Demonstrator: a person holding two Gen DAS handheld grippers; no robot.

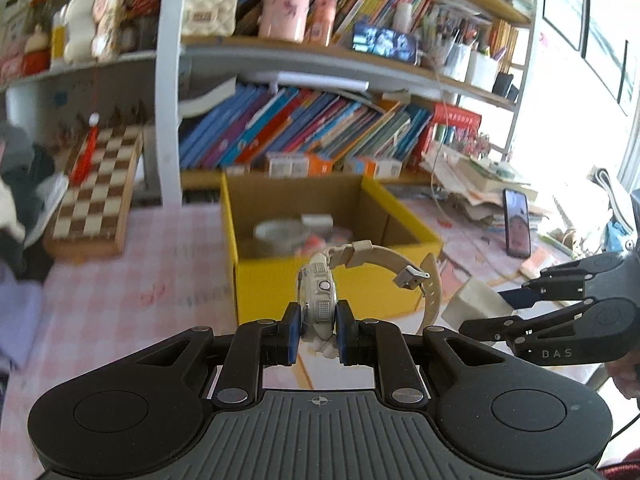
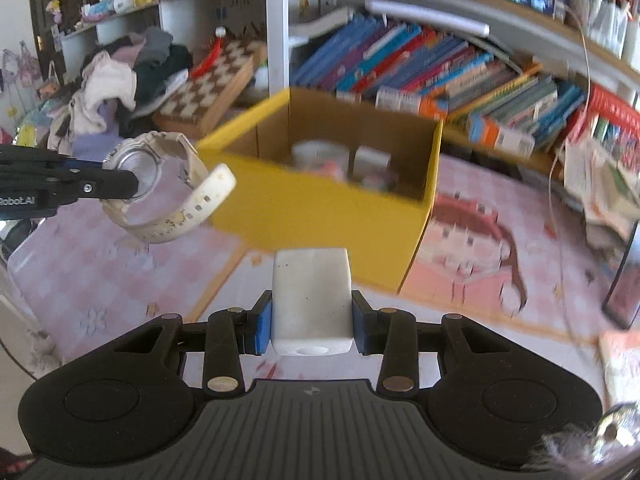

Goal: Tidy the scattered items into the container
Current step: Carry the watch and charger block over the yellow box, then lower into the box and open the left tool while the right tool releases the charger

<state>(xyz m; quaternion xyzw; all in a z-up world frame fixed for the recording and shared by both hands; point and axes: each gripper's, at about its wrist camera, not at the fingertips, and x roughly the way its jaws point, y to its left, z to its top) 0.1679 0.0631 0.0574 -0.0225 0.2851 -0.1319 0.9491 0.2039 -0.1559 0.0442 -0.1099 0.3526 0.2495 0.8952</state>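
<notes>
One watch [image 1: 320, 300] sat clamped in the left gripper [image 1: 316, 330], one white block [image 2: 311, 304] in the right gripper [image 2: 312, 320]; one yellow box [image 1: 320, 280] stood at twelve o'clock

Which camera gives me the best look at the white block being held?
The right wrist view: the white block sits centred between the right hand-held gripper pads, front face fully visible. The left wrist view catches only its corner, at the side.
</notes>
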